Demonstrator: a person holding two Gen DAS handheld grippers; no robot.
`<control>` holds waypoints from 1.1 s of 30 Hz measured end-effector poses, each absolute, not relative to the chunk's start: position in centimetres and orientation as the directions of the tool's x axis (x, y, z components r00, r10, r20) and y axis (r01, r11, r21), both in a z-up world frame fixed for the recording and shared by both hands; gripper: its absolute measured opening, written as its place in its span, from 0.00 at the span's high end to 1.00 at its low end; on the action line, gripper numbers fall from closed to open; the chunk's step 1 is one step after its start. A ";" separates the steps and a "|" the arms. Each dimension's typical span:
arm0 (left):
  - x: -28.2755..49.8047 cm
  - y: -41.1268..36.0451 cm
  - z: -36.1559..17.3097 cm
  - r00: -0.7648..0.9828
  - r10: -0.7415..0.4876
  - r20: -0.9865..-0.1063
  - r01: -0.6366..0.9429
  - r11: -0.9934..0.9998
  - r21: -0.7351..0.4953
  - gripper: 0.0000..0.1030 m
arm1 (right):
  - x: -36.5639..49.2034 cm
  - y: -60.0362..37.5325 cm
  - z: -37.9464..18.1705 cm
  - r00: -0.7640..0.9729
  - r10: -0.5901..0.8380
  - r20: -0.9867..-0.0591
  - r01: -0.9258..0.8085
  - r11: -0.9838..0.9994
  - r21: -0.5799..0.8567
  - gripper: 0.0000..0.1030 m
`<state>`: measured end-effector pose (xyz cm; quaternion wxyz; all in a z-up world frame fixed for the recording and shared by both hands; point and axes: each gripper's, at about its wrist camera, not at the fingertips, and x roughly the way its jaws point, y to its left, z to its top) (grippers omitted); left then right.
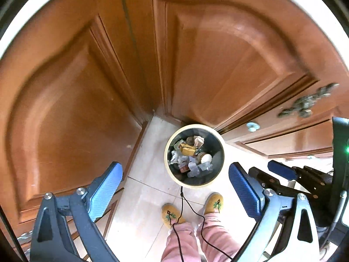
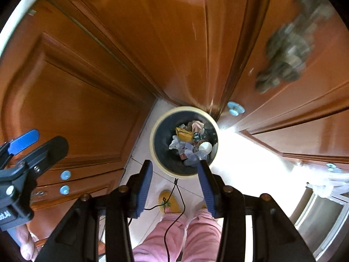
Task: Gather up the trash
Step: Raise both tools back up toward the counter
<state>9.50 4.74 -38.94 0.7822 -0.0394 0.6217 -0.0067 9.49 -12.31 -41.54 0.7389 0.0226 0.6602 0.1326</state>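
With both of my tongs held high and pointing almost straight down, the trash bin (image 1: pixel 194 156) serves as the landmark for everything else. It stands on the pale tiled floor (image 1: pixel 144 187), tucked into the corner where the wooden cabinet doors (image 1: pixel 72 100) meet. Inside the bin lies the collected trash (image 1: pixel 192 155): crumpled paper, a yellowish carton, clear plastic and a small white cup, all below the cream rim.

My left gripper (image 1: pixel 174 187) hangs above the bin's near side, its blue pads spread wide with nothing between them. My right gripper (image 2: pixel 174 187) hangs likewise above the near side of the bin; its jaws stand partly apart and also empty, the floor and my slippers (image 1: pixel 214 203) showing through the gap. A thin black cord (image 1: pixel 183 205) trails from the bin's near edge toward my feet.

I judge the drop-off step finished, since neither tool carries anything and the litter rests in the bin. No loose litter shows on the floor around the bin. The next move, as I read it, calls for turning away from the bin to search for another piece, then lowering open jaws over it.
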 end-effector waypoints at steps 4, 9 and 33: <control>9.0 4.7 -34.8 0.255 -0.061 -0.965 -0.020 0.997 -0.069 0.06 | 8.7 -12.6 -36.8 0.118 0.217 -0.969 -0.175 0.965 0.195 0.58; 8.2 4.8 -29.8 0.282 -0.071 -0.957 -0.013 0.997 -0.078 0.06 | 7.8 -12.9 -31.4 0.158 0.196 -0.968 -0.186 0.968 0.166 0.58; 6.5 2.4 -7.6 0.547 -0.105 -0.830 0.017 0.993 -0.115 0.06 | 4.8 -18.2 -7.5 0.504 0.226 -0.833 -0.128 0.974 0.187 0.58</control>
